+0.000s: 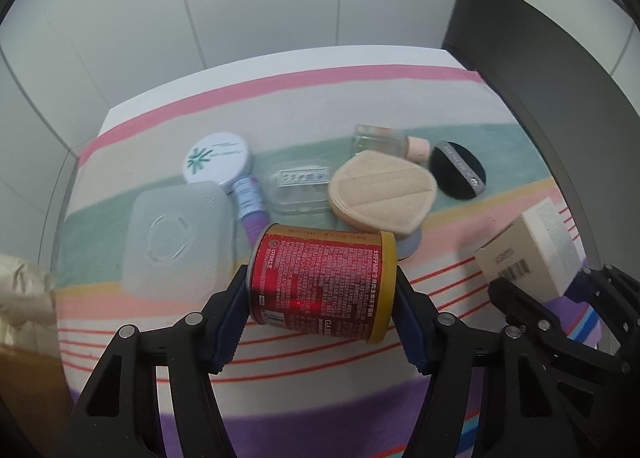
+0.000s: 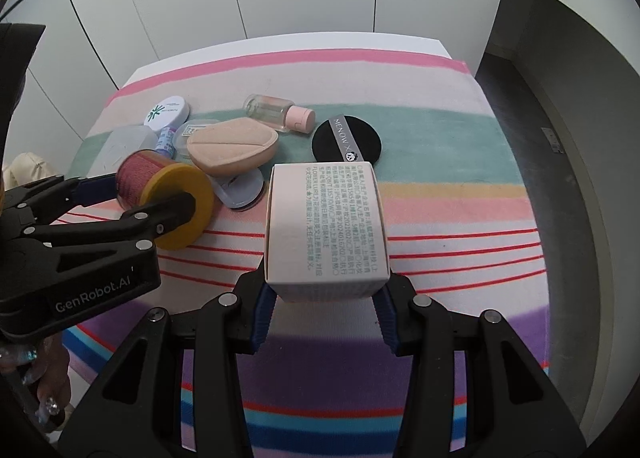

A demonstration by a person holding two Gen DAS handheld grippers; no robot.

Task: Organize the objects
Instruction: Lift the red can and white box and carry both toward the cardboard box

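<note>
Striped cloth (image 2: 440, 129); left gripper (image 1: 320, 290) clamps can (image 1: 320, 278), right gripper (image 2: 326, 298) clamps box (image 2: 326, 225).

Both tongs are matte black plastic linkages with triangular cut-outs, round silver screw heads at the joints and ribbed dark-blue pads lining the inner faces of the fingers (image 1: 224, 322). The left tongs (image 2: 156, 193), at the left edge of the right wrist view, carry white "GenRobot.AI" lettering on the side of the body. At the lower left of that view a hand (image 2: 44, 386) shows long decorated nails with pale, glittery tips and small gems.
</note>
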